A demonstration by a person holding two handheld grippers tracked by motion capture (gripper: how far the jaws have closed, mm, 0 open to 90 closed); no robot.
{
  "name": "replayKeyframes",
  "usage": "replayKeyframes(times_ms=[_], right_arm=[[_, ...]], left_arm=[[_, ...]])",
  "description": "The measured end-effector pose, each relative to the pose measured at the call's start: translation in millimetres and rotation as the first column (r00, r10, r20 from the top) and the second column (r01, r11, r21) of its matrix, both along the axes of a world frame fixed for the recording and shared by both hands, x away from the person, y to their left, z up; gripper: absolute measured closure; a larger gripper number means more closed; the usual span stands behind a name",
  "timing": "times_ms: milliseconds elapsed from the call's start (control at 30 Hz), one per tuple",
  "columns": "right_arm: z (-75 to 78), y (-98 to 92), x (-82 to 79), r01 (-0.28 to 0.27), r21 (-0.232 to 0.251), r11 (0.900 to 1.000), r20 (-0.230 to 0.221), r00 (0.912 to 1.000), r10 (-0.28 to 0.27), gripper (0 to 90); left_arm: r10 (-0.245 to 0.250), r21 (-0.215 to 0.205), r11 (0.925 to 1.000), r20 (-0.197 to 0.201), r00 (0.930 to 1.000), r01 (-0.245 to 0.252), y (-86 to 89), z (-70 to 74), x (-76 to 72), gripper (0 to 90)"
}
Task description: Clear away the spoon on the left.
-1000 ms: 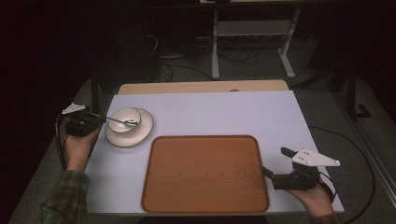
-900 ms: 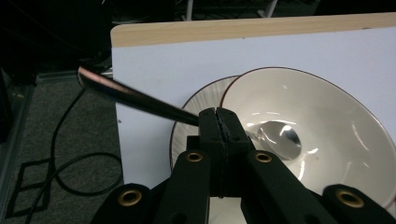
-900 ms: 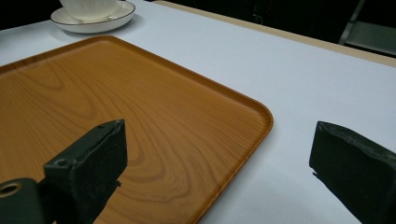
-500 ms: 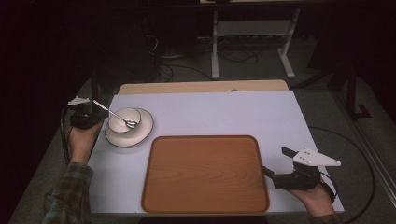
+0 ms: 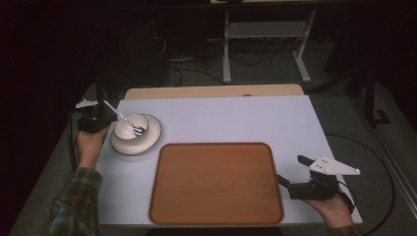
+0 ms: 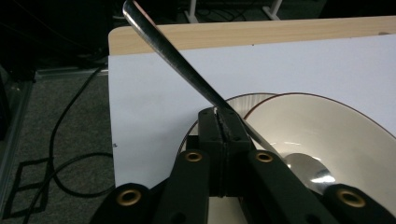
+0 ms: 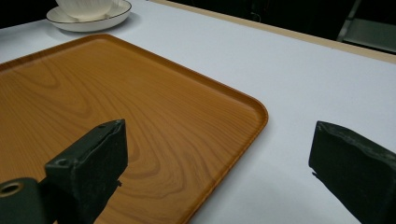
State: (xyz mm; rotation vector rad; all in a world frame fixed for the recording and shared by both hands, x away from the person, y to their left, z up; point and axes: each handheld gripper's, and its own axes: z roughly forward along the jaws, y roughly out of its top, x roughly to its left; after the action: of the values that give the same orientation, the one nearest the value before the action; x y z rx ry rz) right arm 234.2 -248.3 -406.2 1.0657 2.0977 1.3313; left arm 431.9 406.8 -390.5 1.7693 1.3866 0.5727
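A white bowl (image 5: 127, 129) sits on a white plate (image 5: 147, 140) at the table's left. A metal spoon (image 5: 123, 119) leans in it, scoop end down in the bowl (image 6: 327, 140), handle slanting up to the left. My left gripper (image 5: 109, 118) is shut on the spoon's handle (image 6: 187, 70); its jaws have just eased a touch, and the handle is still pinched between them (image 6: 224, 127). My right gripper (image 5: 292, 170) rests open near the front right corner, beside the wooden tray (image 5: 216, 182), nothing between its jaws (image 7: 219, 140).
The wooden tray (image 7: 116, 93) lies bare in the front middle of the white table cover (image 5: 236, 118). The plate and bowl (image 7: 88, 18) stand past its far left corner. Cables trail on the floor to the left (image 6: 60, 140) and right.
My left hand has shifted a little toward the table's far side with the spoon, and the handle now stands steeper. The right gripper has stayed put.
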Motion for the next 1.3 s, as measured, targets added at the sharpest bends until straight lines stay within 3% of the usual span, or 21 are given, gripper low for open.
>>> replayKeyframes(times_ms=[200,367,433,633,733,933,1300], right_arm=[[0.4,0.3,-0.4,0.001,0.0,1.0,0.003,1.0,-0.001,3.9],[0.9,2.5,-1.0,-0.007,-0.004,1.0,0.004,1.0,0.007,4.1],[1.0,3.3,-1.0,-0.008,-0.005,1.0,0.004,1.0,0.008,4.1],[1.0,4.9,-1.0,-0.011,-0.008,1.0,0.004,0.9999,0.011,4.1],[0.8,4.7,-0.8,-0.009,-0.007,1.0,0.002,1.0,0.009,4.1],[-1.8,1.8,1.0,-0.008,-0.002,1.0,-0.005,1.0,0.008,4.1],[-2.2,1.2,1.0,-0.012,0.001,1.0,-0.005,0.9999,0.012,4.1]], left_arm=[[0.011,-0.026,0.9996,0.017,0.9998,-0.011,1.9,3.4,-10.5,79.3],[0.027,-0.056,0.9981,0.034,0.9991,-0.025,5.5,-0.8,-21.6,62.8],[0.021,-0.082,0.9965,0.039,0.999,-0.018,6.5,-1.7,-21.8,56.9],[0.032,-0.085,0.996,0.042,0.9986,-0.028,5.3,-5.8,-12.4,49.7],[0.032,-0.07,0.9971,0.032,0.999,-0.03,5.5,-9.1,-7.3,48.4],[0.022,-0.091,0.9957,0.039,0.999,-0.019,2.2,-16.0,3.1,49.4],[0.001,-0.092,0.9958,0.061,0.9981,0.005,-1.8,-18.3,5.5,61.9]])
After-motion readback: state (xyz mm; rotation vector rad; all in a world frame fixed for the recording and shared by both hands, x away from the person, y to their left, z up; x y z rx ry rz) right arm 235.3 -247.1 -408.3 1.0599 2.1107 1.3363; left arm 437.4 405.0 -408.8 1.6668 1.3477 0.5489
